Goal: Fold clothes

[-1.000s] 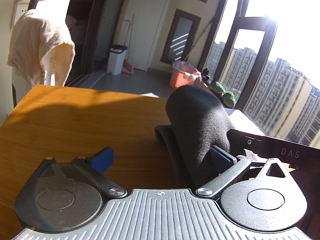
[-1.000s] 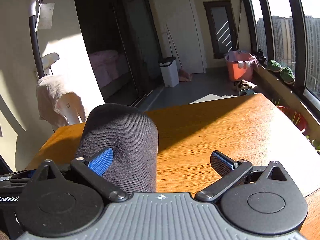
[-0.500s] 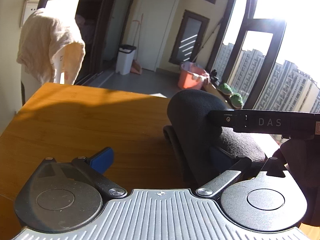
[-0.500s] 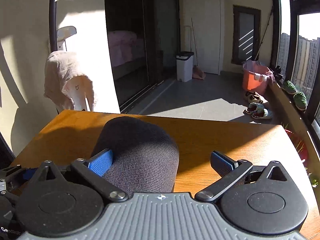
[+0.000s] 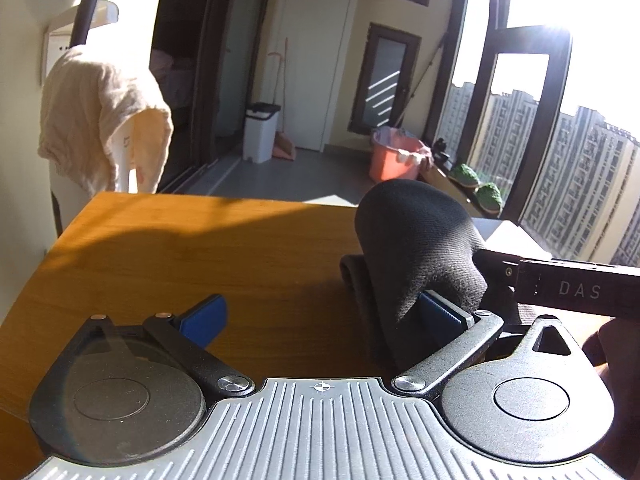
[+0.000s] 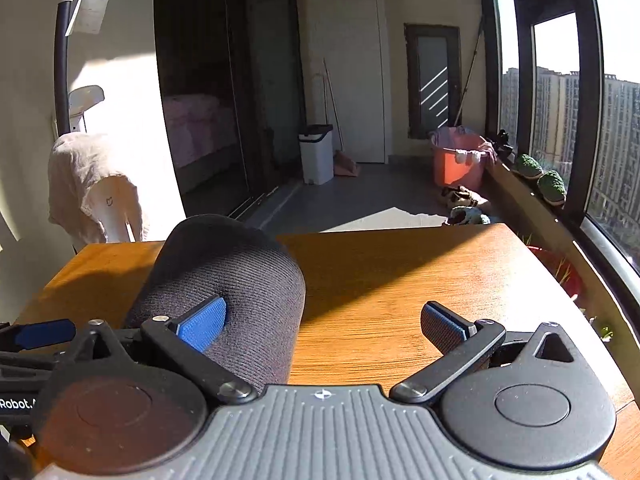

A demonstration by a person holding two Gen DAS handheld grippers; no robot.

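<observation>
Wide bare orange-brown wooden table (image 5: 168, 264) on the left, smooth grain, room right up to its far edge. Left gripper (image 5: 324, 316) spread wide, grasping nothing; one dark ribbed knit garment (image 5: 416, 248) humps over its right blue pad. Right gripper (image 6: 322, 322) likewise released, the same rounded fold (image 6: 236, 280) draped on its left pad; clear tabletop stretches rightward.
</observation>
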